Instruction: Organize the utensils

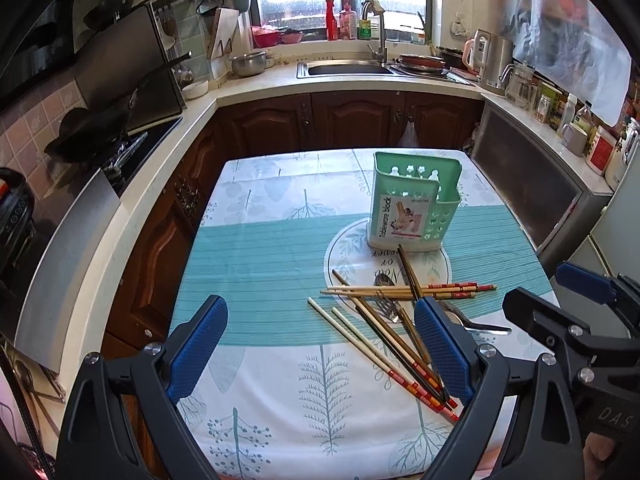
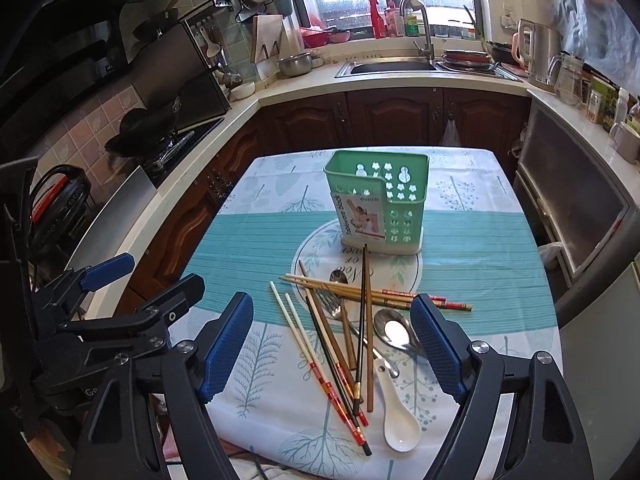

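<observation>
Left gripper and right gripper: fingers wide, holding nothing. Chopsticks and spoons lie piled on the surface, near the green holder.

Both your wrist cameras look steeply down and forward over the table toward the sink, from just above its near edge. Both share the green holder and chopsticks.
</observation>
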Available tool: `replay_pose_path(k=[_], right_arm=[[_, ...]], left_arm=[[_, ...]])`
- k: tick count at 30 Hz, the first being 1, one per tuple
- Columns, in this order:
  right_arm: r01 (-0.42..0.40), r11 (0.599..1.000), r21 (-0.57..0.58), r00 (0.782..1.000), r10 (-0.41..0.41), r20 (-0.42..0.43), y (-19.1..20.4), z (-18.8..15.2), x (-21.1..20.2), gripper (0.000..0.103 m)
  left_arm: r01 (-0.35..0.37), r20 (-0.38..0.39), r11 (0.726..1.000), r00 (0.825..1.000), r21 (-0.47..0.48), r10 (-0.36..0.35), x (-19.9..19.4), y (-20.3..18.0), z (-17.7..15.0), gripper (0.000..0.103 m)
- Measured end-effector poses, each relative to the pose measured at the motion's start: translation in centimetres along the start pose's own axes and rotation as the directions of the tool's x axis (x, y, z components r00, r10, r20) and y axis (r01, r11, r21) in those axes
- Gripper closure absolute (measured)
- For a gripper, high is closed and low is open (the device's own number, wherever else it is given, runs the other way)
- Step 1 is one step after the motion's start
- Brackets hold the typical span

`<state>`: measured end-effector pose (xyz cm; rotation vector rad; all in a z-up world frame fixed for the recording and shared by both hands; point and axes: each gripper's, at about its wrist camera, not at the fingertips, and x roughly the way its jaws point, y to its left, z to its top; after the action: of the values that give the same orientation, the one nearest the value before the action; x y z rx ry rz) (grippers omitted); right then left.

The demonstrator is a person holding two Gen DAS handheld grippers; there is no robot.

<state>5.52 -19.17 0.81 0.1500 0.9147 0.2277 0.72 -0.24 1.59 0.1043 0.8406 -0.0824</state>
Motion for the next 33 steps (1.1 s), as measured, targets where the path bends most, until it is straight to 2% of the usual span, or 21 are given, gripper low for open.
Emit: replay_pose_path(k=[3,8,12,14,17,20,25,27,33], right_arm=[[-0.005,1.000,-0.017,1.000,0.005,0.018,-0.1,1.3,-0.2,0.021],[0.003,0.999,-0.055,1.000,-0.001,0.031,-0.6,3.6,0.4,0.029],[-0.036,0.998,-0.051,0.998,0.034,-0.054,-1.7,5.6,3.7,0.036],[-0.064,0.997,-0.036,0.991,0.059,-0.122,-2.4,6.2,6.1,0.044],[-0.091,0.996,0.002,0.967,0.089,-0.240,-3.7,6.5,10.8,0.050],[-0.083,0.996,0.032,0.943,0.089,-0.322,-4.6,6.1,15.0,0.053],[-0.058,0.994,0.091,0.901,0.091,-0.423,-6.1,5.1,21.3,0.061],[-0.048,0.994,0.102,0.892,0.089,-0.444,-6.4,4.8,23.1,0.063],[-0.015,0.996,0.089,0.867,0.058,-0.496,-6.4,3.9,27.2,0.065]], left_arm=[[0.002,0.010,1.000,1.000,0.023,-0.002,0.2,0.0,0.8,0.010],[0.015,0.001,1.000,1.000,0.018,-0.015,1.3,0.5,2.6,0.010],[0.016,-0.011,0.999,1.000,0.034,-0.016,3.0,0.7,4.4,0.010],[0.022,-0.034,0.999,0.999,0.043,-0.020,4.5,0.7,5.2,0.010],[0.046,-0.090,0.998,0.995,0.047,-0.042,7.4,0.6,5.9,0.012],[0.072,-0.155,0.996,0.986,0.044,-0.065,10.4,0.3,6.0,0.025],[0.094,-0.271,0.995,0.959,0.016,-0.087,15.6,0.0,4.9,0.037],[0.096,-0.305,0.995,0.948,-0.001,-0.092,17.2,-0.1,4.6,0.043],[0.092,-0.340,0.995,0.936,-0.026,-0.096,19.5,0.1,3.9,0.043]])
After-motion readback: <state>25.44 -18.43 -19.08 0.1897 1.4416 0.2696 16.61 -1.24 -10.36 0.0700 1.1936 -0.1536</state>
